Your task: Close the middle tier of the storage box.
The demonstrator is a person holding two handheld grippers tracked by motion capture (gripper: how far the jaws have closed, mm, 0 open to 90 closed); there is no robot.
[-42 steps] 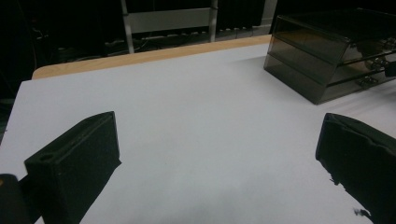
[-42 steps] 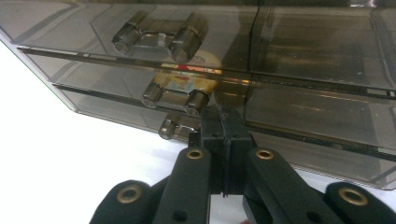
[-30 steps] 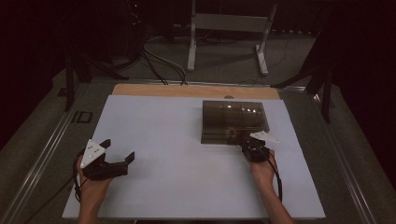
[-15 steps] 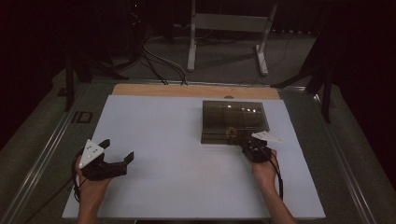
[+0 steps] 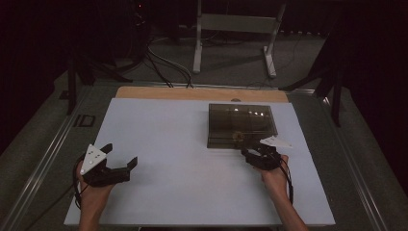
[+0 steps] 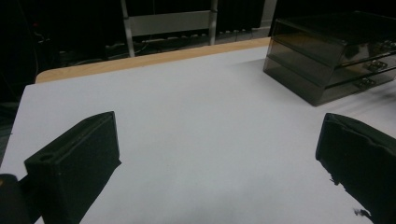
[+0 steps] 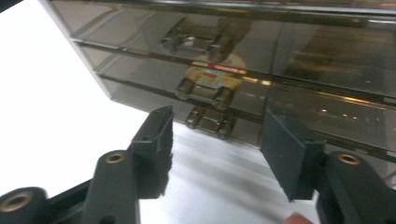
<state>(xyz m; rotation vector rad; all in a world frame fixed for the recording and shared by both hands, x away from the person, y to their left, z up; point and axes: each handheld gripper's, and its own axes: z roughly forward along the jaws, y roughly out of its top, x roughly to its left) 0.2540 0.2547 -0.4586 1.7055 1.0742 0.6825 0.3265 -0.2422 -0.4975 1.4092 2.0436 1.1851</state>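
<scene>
Just ahead of the right gripper [image 7: 215, 144] stands a drawer box [image 7: 289, 60] of smoky, see-through plastic, glossy and smooth, with shiny metal-looking handles [image 7: 205, 120]. The gripper's pads [image 7: 285, 154] look matt black and faintly grainy. Under it, the counter [image 5: 183, 144] is smooth, matt pale sheet, with a wooden strip [image 5: 192, 93] beyond.

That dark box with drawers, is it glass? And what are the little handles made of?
The box looks like smoky see-through plastic, though tinted glass can't be ruled out: it is glossy, mirrors lights, and a yellowish thing inside shows through its front. The handles look like shiny metal or chromed plastic: they glint silver. The table top seems a matte pale sheet with a wooden edge at the back.
</scene>
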